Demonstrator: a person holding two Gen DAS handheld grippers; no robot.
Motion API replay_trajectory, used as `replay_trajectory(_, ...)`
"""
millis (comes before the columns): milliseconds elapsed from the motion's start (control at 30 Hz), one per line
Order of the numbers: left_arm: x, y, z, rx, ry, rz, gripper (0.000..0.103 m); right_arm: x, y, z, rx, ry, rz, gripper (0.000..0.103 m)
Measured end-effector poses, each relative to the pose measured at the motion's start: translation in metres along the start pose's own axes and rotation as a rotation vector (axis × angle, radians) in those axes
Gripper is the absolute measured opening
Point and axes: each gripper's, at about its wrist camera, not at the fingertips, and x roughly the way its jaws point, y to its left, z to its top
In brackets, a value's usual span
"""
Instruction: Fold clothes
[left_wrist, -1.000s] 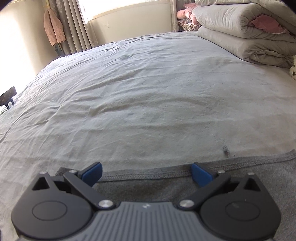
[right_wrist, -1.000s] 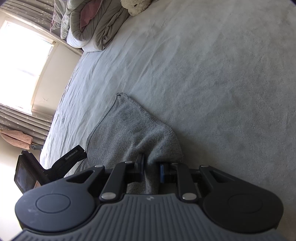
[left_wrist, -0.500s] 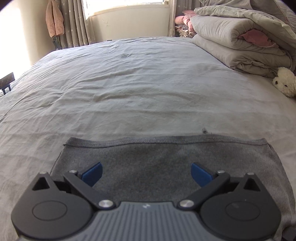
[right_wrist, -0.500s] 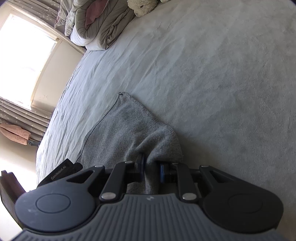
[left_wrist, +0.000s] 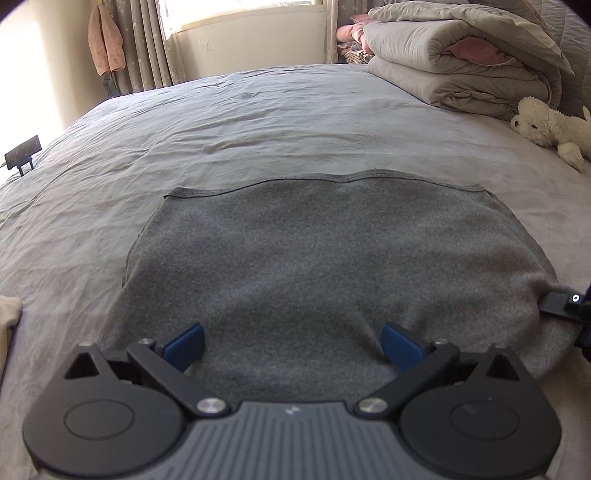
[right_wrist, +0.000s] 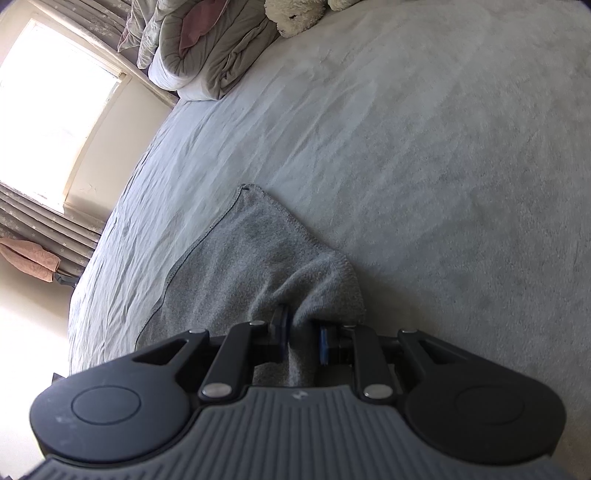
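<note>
- Left wrist view: the left gripper hangs with its blue pads spread wide, holding nothing, above the near edge of a grey cloth lying flat on the bed. A folded duvet and a white plush dog sit at the far right.
- Right wrist view: the right gripper is clamped on a bunched corner of the grey cloth, which trails away over the bed.
</note>
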Motion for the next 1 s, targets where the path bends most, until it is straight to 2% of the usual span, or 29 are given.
replay_trajectory(567, -0.028, -0.002, -0.037, 0.076, -0.055, -0.007, 0.102, 0.000, -0.001, -0.003, -0.032, -0.023, 0.008, 0.022)
replay_trajectory(733, -0.033, -0.003, -0.038, 0.157, -0.039, -0.033, 0.102, 0.000, 0.001, -0.008, -0.058, -0.052, 0.001, 0.022)
replay_trajectory(833, -0.044, 0.010, -0.021, 0.216, -0.036, -0.101, 0.102, -0.002, -0.001, -0.010, -0.056, -0.071, 0.004, 0.022)
replay_trajectory(900, -0.054, 0.037, -0.010, 0.170, -0.077, -0.120, 0.102, -0.004, -0.006, -0.009, -0.025, -0.082, 0.016, 0.022)
replay_trajectory(1000, -0.053, 0.079, -0.004, 0.067, -0.083, -0.133, 0.102, -0.008, -0.015, -0.008, 0.021, -0.100, 0.035, 0.022)
